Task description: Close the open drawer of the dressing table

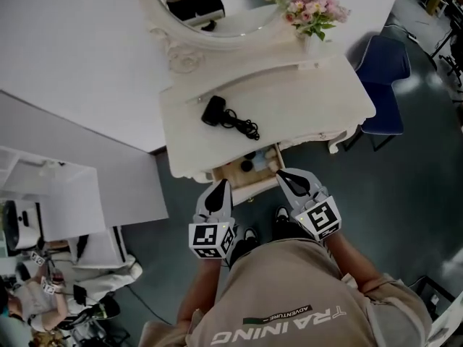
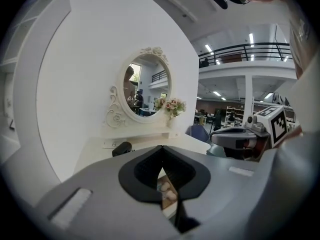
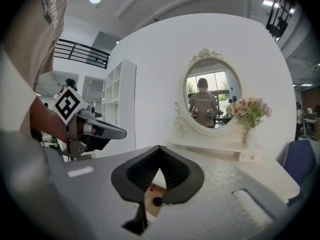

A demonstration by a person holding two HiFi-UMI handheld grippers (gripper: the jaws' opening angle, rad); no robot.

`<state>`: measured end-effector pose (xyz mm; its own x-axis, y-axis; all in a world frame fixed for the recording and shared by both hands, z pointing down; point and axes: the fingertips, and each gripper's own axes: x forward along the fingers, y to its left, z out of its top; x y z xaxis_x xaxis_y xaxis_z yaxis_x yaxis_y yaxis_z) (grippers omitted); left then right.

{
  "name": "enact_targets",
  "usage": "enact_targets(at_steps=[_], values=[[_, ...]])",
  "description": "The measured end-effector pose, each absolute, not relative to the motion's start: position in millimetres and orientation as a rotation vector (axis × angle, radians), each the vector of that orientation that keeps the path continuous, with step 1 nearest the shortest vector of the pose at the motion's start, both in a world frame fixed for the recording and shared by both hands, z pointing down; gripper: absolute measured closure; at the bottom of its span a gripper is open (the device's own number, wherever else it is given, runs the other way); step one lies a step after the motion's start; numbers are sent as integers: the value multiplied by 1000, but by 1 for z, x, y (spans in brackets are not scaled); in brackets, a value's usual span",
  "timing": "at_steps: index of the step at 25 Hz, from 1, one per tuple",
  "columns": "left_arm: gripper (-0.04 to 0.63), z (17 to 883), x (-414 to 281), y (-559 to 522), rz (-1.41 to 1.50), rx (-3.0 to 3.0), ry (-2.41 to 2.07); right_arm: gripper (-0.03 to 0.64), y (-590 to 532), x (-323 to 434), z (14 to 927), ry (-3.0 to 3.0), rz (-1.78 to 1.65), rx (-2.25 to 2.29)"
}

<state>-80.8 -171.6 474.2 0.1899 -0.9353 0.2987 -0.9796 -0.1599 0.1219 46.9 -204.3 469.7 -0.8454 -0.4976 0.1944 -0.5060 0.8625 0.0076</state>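
The open drawer (image 1: 233,173) sits at the centre of the head view, pulled out from under the front edge of the white dressing table (image 1: 304,100). The tabletop's overhang covers its rear half. A few small dark items lie inside, too small to identify.

The left gripper (image 1: 219,188) points at the drawer's left front corner and the right gripper (image 1: 282,174) at its right front corner. Whether either tip touches the wood cannot be told.

In each gripper view the black pads meet at their tips and grasp nothing. Only a sliver of the drawer shows through the gap below the tips. The left gripper view shows pale rounded items there, and the right gripper view shows tan wood with one dark round object.

The oval mirror (image 1: 217,6) is cut off by the top edge of the head view. The flowers (image 1: 315,9) stand at the upper right, and a black corded appliance (image 1: 215,111) lies on the tabletop.

The beige shirt (image 1: 289,280) at the bottom reads "TRAINING", upside down in the frame, with a smaller "ADVENTURE" above it.
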Motion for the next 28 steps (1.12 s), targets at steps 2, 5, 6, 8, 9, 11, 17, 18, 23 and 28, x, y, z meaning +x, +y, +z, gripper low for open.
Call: enact_targets(at_steps=[2, 5, 6, 8, 9, 11, 17, 18, 23, 28], values=[[577, 473, -82, -175, 218, 2145, -1870, 615, -214, 46, 470, -2859, 56, 718], [577, 473, -85, -175, 190, 2067, -1917, 615, -225, 45, 470, -2878, 49, 640], [577, 473, -86, -175, 180, 2046, -1927, 615, -228, 45, 470, -2883, 49, 623], [577, 473, -88, -172, 180, 2015, -1952, 615, -233, 45, 470, -2888, 43, 595], [577, 474, -90, -170, 185, 2003, -1964, 615, -234, 44, 471, -2887, 42, 583], [577, 478, -94, -164, 198, 1978, -1981, 615, -232, 42, 472, -2881, 49, 560], [577, 500, -101, -146, 244, 1909, -1969, 615, -214, 35, 486, -2869, 113, 503], [577, 504, -102, -146, 250, 1902, -1962, 615, -212, 33, 486, -2868, 118, 491], [577, 542, -108, -138, 310, 1844, -1908, 615, -205, 31, 485, -2860, 126, 467], [577, 598, -115, -126, 352, 1731, -1833, 615, -202, 25, 493, -2837, 134, 458]])
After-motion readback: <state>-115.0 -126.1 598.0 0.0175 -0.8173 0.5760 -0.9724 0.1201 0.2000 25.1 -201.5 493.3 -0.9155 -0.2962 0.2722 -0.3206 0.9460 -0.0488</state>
